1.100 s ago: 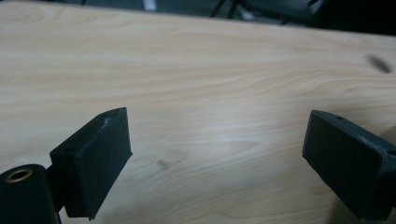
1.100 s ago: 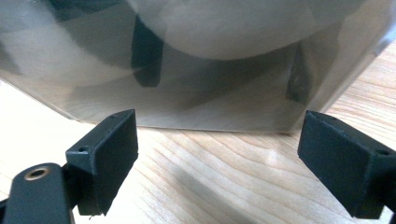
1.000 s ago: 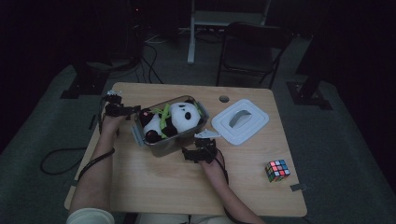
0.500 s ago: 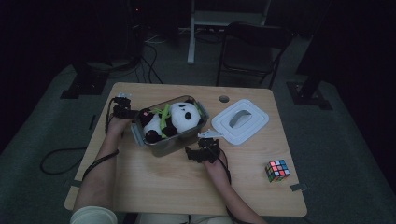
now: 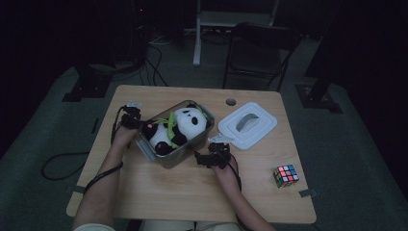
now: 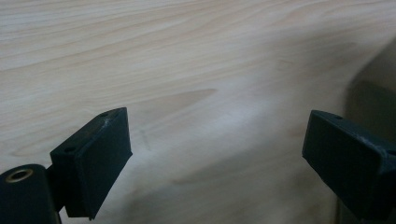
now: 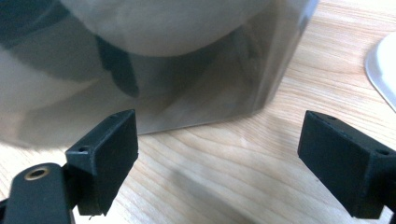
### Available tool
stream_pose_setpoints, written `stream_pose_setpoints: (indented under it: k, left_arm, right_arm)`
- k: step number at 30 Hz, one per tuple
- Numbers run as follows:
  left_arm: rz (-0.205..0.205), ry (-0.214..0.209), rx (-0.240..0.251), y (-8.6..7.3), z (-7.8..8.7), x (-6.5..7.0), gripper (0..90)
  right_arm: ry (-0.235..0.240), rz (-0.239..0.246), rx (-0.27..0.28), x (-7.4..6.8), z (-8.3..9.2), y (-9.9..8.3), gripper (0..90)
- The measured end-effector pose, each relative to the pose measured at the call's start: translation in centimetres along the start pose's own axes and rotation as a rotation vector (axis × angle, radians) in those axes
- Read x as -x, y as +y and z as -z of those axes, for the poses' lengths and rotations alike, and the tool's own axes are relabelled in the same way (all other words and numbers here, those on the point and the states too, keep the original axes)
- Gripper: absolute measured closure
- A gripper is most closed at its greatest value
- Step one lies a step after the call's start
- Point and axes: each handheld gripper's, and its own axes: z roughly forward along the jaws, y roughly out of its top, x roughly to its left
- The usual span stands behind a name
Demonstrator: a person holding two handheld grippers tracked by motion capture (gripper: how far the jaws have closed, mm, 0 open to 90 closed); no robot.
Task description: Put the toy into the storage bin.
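A clear plastic box (image 5: pixel 166 156) stands on the wooden table (image 5: pixel 173 192) with a panda plush (image 5: pixel 179 126) lying in it. Its white lid (image 5: pixel 248 124) lies apart to the right. My left gripper (image 5: pixel 131 118) is at the box's left end, open, with bare table (image 6: pixel 187 70) between its jaws and the box wall (image 6: pixel 373 84) at the right edge of its view. My right gripper (image 5: pixel 210 156) is at the box's near right corner, open. Its own view shows the translucent box wall (image 7: pixel 187 93) just beyond the jaws, with the plush showing through.
A colour cube (image 5: pixel 286 175) sits at the front right of the table. A round hole (image 5: pixel 231 102) is in the far edge of the tabletop. A chair (image 5: pixel 260 53) and cables stand on the floor behind the table.
Both grippers have closed in on the box: the left one moved right toward its left end, the right one edged forward to its near corner.
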Motion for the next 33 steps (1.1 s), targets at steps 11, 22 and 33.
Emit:
stream_pose_setpoints:
  k: [11,22,33]
  left_arm:
    - [-0.066,-0.053,0.024,-2.0,2.1,3.6,8.9]
    - [-0.142,-0.082,0.018,-3.4,3.3,7.9,8.8]
    - [-0.16,-0.085,0.038,-3.1,3.2,9.6,8.8]
  right_arm:
    - [-0.036,0.004,0.004,1.7,1.2,-0.9,11.9]
    - [-0.044,0.01,0.022,3.5,3.0,-1.5,13.6]
    - [-0.04,-0.03,0.036,5.3,4.1,-1.5,13.7]
